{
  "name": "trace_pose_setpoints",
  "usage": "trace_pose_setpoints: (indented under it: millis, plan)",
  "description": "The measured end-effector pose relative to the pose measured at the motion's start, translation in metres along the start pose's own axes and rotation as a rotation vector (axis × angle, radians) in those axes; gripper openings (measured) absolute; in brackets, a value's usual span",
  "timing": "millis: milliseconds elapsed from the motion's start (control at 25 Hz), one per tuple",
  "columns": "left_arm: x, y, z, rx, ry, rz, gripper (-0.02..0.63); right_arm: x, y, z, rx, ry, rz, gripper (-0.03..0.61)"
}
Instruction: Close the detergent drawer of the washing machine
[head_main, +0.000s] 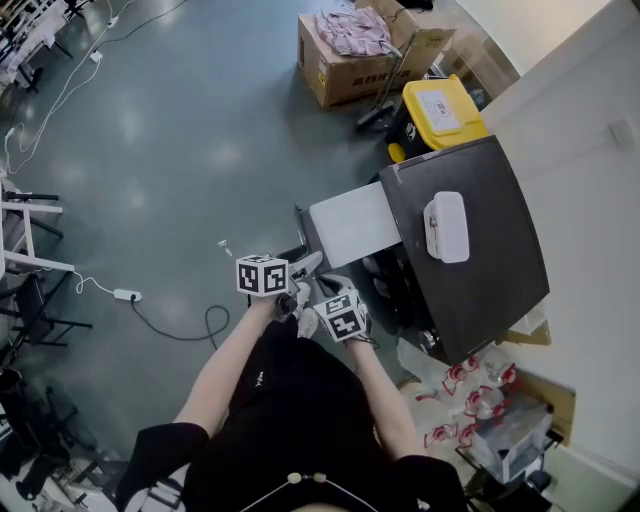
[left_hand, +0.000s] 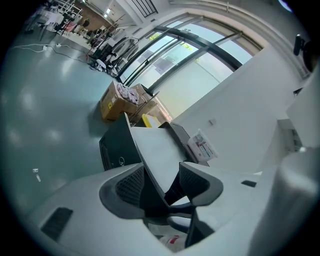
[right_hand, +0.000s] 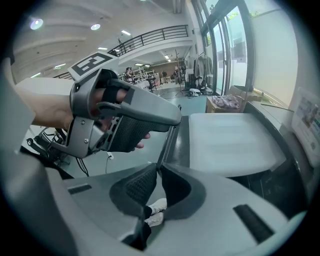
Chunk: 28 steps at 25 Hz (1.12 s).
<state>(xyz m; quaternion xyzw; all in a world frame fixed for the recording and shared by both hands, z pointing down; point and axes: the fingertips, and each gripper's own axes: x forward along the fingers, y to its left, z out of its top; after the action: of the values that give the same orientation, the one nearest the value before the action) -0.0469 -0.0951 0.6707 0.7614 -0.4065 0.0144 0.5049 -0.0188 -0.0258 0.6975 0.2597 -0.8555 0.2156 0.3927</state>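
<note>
One detergent drawer (head_main: 350, 222) stands pulled well out of the washing machine (head_main: 480, 290), jutting from the machine's 9 o'clock side in the head view, its pale top bare and its dark front panel farthest from the machine. Both grippers meet it at that front end, at about 7 o'clock of the drawer.

The left gripper (head_main: 303, 268) has its fingers spread, and in the left gripper view (left_hand: 162, 172) the drawer's front corner (left_hand: 157, 150) runs down between them. I cannot tell whether the pads press on it. The right gripper (head_main: 325, 290) sits just beside the left one, at its 4 o'clock. In the right gripper view (right_hand: 158, 172) its fingers are pressed together at the tips, and the thin dark edge of the drawer (right_hand: 230, 140) comes down to where they meet. That view also shows the left gripper (right_hand: 145, 125) at 10 o'clock, held in a hand against the drawer's front.

On the machine's dark top lies a white box (head_main: 447, 227). A yellow-lidded bin (head_main: 443, 110) stands at 12 o'clock of the machine, and a cardboard box (head_main: 350, 50) holding cloth sits at 11 o'clock. A pile of red-and-white packets (head_main: 470, 390) lies at 5 o'clock. Well apart, at 9 o'clock of the grippers, a power strip (head_main: 127, 295) rests on the floor.
</note>
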Motion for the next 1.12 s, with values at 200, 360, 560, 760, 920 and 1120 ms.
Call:
trace_pose_setpoints:
  millis: [200, 360, 560, 760, 920, 1120]
  plan:
    - [-0.003, -0.005, 0.005, 0.005, 0.006, -0.015, 0.209, -0.009, 0.0, 0.008, 0.018, -0.027, -0.009, 0.037]
    - [-0.004, -0.007, 0.011, 0.001, 0.009, -0.023, 0.209, -0.015, -0.001, 0.016, 0.026, -0.053, -0.017, 0.035]
    - [-0.002, -0.011, 0.011, 0.019, 0.024, -0.028, 0.209, -0.019, -0.002, 0.016, 0.041, -0.066, -0.032, 0.034]
    - [-0.002, -0.007, 0.013, 0.018, 0.033, -0.008, 0.209, -0.02, -0.003, 0.017, 0.047, -0.07, -0.049, 0.032]
    - [0.002, -0.011, 0.013, 0.03, 0.042, -0.022, 0.209, -0.022, -0.006, 0.017, 0.056, -0.073, -0.058, 0.032]
    - [0.009, -0.017, 0.013, 0.025, 0.049, -0.038, 0.209, -0.026, -0.015, 0.014, 0.069, -0.071, -0.073, 0.031]
